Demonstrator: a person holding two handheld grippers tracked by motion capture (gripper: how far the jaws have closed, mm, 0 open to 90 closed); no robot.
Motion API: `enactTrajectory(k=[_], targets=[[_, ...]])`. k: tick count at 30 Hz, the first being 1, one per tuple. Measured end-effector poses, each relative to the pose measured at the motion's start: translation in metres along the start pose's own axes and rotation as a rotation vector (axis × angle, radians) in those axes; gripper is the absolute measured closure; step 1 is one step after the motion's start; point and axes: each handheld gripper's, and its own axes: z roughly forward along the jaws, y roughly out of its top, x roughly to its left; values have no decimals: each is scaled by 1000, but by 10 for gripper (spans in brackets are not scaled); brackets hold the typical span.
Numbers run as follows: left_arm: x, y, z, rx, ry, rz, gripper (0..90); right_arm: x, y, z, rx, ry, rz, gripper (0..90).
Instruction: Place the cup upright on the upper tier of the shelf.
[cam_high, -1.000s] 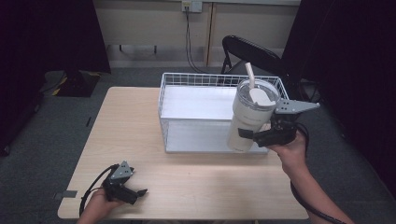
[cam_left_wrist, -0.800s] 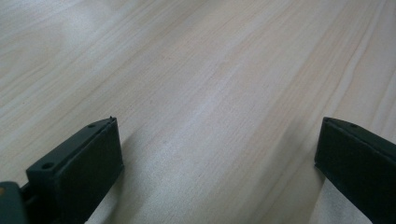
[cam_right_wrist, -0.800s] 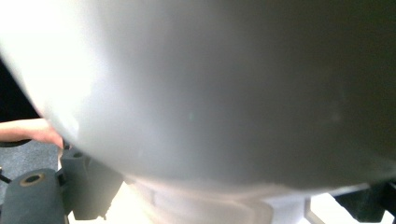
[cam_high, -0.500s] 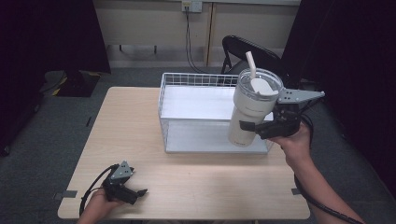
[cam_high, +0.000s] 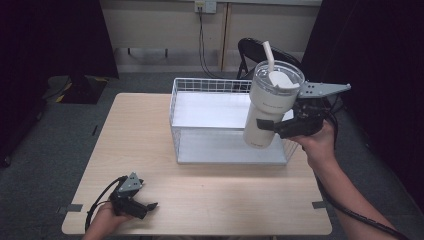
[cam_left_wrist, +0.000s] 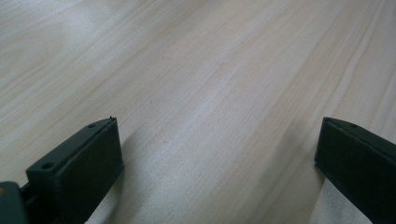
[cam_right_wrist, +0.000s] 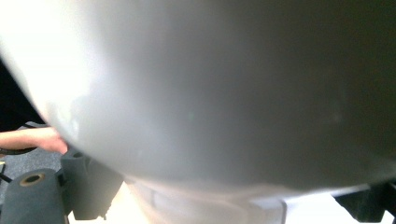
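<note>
While the right gripper (cam_high: 280, 127) pinches a cream tumbler (cam_high: 270, 105) with a clear lid and straw (cam_high: 268, 51), the high view has it lifted, tilted, above the right end of the white wire basket (cam_high: 200, 120) at the table's (cam_high: 145, 130) far edge. The left gripper (cam_high: 142, 206) rests near the front left corner, jaws apart.

Left gripper view: both jaws spread wide over bare pale wood (cam_left_wrist: 210, 84).

Right gripper view: the tumbler's wall (cam_right_wrist: 224, 84) looms close and blurred, jaws pressing its sides.
</note>
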Motion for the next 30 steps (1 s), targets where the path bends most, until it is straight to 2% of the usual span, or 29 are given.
enactTrajectory(k=[14,30], targets=[[0,0,0,-2,4,3,1,-9,23,10,11,-9,3,106],[0,0,0,-1,2,3,1,-24,31,26,-5,-55,24,106]])
